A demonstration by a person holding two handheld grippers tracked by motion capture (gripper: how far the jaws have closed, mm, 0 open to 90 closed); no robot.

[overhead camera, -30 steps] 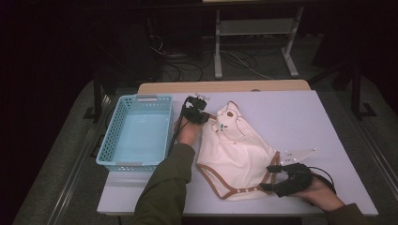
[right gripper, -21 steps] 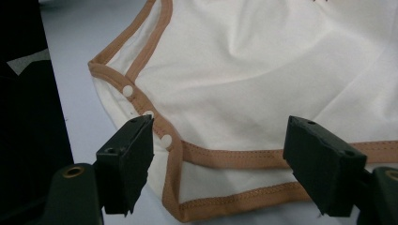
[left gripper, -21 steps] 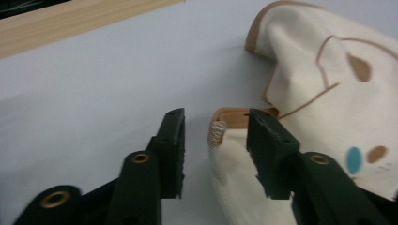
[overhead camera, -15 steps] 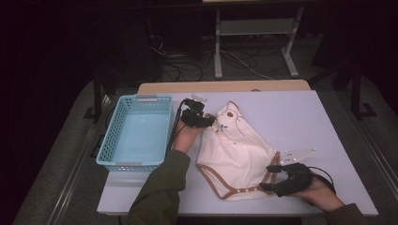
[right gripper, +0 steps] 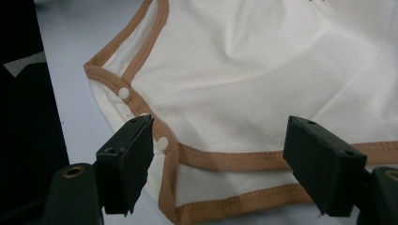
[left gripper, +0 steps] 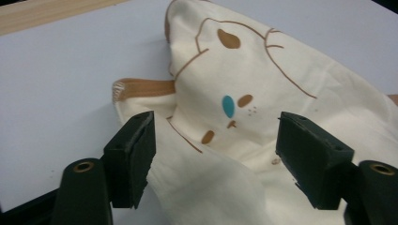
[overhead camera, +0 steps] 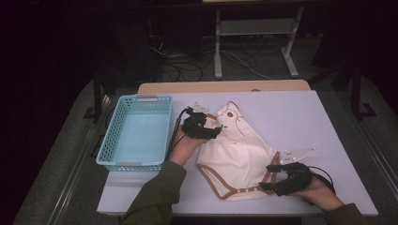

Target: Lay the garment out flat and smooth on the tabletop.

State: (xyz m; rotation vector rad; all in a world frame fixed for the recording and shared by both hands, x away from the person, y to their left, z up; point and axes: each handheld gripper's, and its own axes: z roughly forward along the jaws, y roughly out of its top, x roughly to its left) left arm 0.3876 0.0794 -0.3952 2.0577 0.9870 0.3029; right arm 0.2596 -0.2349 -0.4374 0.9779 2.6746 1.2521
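The left gripper (overhead camera: 217,130) has just been opening, with nothing pinched, over the baby suit (overhead camera: 239,159) lying flat on the bench (overhead camera: 305,117), the right gripper (overhead camera: 271,176) waits open, so folding probably comes next.

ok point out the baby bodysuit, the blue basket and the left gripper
baby bodysuit (overhead camera: 241,152), high view, on the plain cream middle of the cloth
blue basket (overhead camera: 107,151), high view, on its left wall
left gripper (overhead camera: 217,131), high view, between its open fingertips, at the bodysuit's upper left edge
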